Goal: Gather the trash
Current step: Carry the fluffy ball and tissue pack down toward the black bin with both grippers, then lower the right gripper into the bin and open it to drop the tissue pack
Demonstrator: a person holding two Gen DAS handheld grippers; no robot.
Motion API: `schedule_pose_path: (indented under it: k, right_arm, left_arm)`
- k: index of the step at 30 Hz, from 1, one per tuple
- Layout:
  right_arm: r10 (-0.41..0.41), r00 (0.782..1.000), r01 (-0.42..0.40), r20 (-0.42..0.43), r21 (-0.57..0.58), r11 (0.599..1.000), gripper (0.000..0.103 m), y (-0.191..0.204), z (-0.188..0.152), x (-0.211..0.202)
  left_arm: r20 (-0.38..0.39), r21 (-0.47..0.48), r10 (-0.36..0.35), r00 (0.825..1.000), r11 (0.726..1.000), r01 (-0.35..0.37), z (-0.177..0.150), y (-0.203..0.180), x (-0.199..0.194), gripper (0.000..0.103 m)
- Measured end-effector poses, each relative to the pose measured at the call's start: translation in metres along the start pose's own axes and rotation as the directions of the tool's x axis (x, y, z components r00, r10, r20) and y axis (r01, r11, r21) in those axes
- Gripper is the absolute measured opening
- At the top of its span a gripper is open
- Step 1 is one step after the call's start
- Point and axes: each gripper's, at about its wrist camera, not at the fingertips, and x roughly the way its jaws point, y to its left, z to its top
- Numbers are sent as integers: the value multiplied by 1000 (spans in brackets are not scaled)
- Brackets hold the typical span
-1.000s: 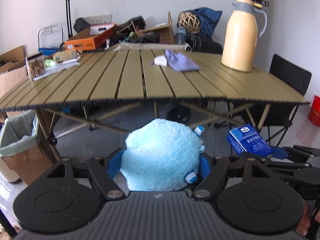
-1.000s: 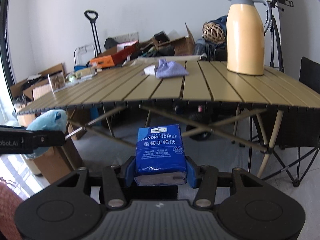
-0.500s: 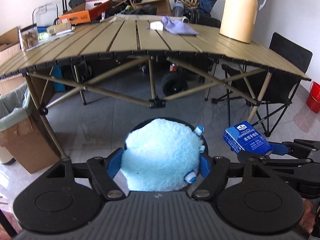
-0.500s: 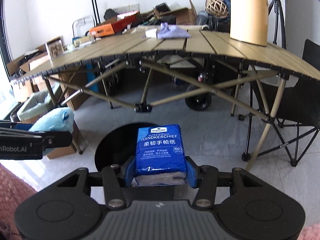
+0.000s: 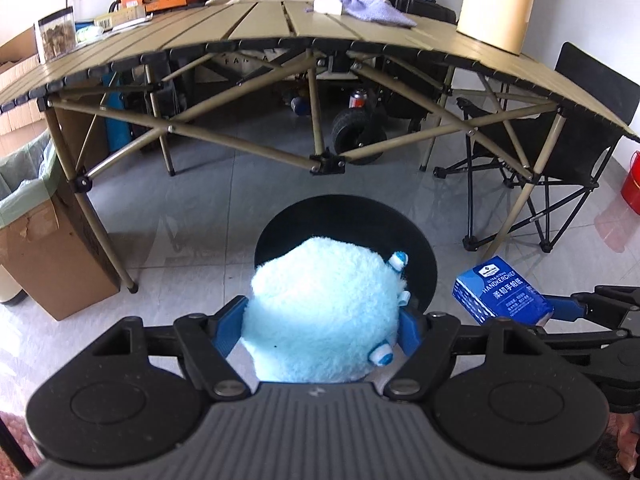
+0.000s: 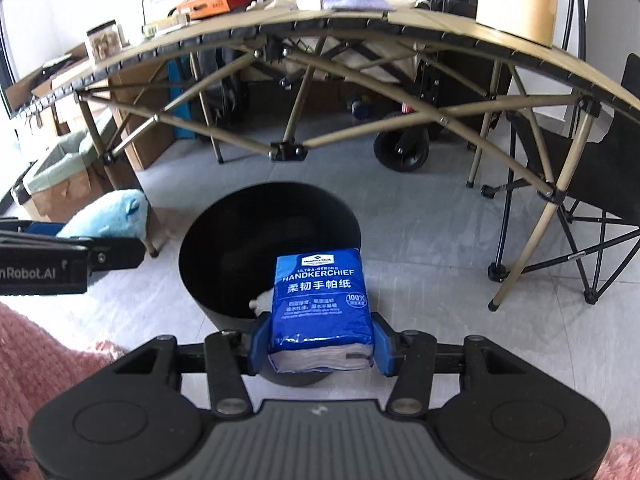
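Observation:
My left gripper (image 5: 322, 326) is shut on a fluffy light-blue plush toy (image 5: 320, 312) and holds it over a round black bin (image 5: 416, 240) on the floor. My right gripper (image 6: 320, 344) is shut on a blue handkerchief tissue pack (image 6: 320, 300) above the near rim of the same black bin (image 6: 240, 224). A small white object (image 6: 262, 302) lies inside the bin. The tissue pack (image 5: 502, 292) also shows in the left wrist view, and the plush toy (image 6: 108, 214) in the right wrist view.
A slatted folding table (image 5: 260, 28) stands beyond the bin with a cream jug (image 5: 496, 4), a purple cloth (image 5: 372, 10) and a jar (image 5: 56, 38). A lined cardboard box (image 5: 36, 216) sits left. A black folding chair (image 5: 560, 132) stands right.
Both grippers have tilted down from table height toward the floor, still holding their objects. The black bin has come into view beneath them.

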Motion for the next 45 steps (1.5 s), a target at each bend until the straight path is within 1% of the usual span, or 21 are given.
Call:
schedule_pose_path:
  k: [9, 16, 20, 26, 32, 41, 45]
  right_arm:
    - [-13, 996, 12, -85, -3, 1000, 50, 2, -5, 21]
    - [-32, 990, 33, -138, 11, 999, 50, -1, -8, 35]
    - [-36, 987, 39, -154, 13, 999, 50, -2, -8, 40]
    - [-41, 986, 43, -164, 9, 999, 50, 0, -5, 45]
    - [-34, 990, 35, -137, 4, 999, 50, 4, 2, 45]
    - [-14, 992, 10, -126, -30, 999, 50, 20, 24, 60]
    - [-3, 992, -2, -125, -40, 999, 50, 28, 36, 73]
  left_arm:
    - [-70, -27, 18, 997, 999, -20, -7, 11, 22, 75]
    - [-138, -48, 47, 989, 997, -55, -12, 23, 40, 75]
    - [-162, -69, 53, 985, 995, -65, -12, 29, 48, 75]
    - [-182, -90, 63, 981, 993, -80, -11, 36, 56, 75]
    - [-210, -111, 73, 975, 989, -98, -10, 43, 66, 75]
    - [-208, -129, 81, 975, 986, -109, -8, 54, 68, 75]
    - [-222, -141, 81, 972, 983, -114, -9, 60, 71, 75]
